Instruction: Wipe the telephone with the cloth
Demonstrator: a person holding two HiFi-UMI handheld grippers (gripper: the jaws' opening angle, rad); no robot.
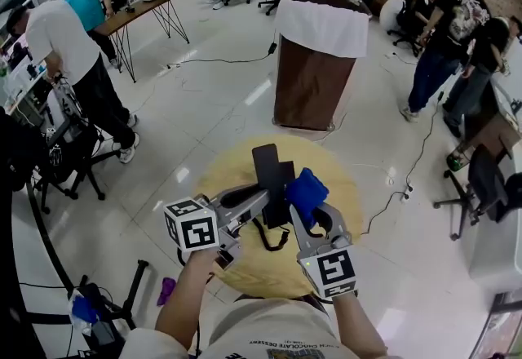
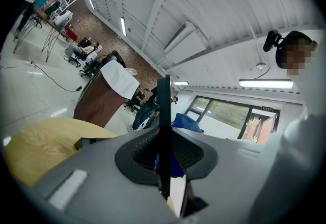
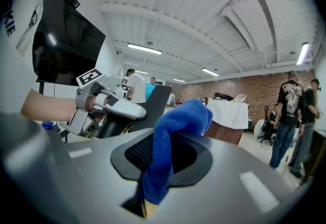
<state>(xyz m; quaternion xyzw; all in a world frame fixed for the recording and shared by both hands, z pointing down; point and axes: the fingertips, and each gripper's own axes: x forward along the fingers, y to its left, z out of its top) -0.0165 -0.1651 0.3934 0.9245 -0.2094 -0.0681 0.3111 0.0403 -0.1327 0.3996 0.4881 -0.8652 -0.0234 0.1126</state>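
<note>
The left tool is shut tight on the telephone. It holds the telephone standing up, with the thin edge toward that tool's own camera. The right tool is shut on the blue cloth. A fat lump of cloth sticks out past its tips. The cloth is just to the right of the telephone, close to the left tool's tips. I cannot tell if it touches.

I think the wiping is going on or is about to start. Next, the right tool should press the cloth lump on the telephone's flat face and rub up and down. The left tool should hold steady.

The two tools are very near each other, so their tips could bump. Below them is the round yellow tabletop. There is lots of open room above and in front of the tools.
</note>
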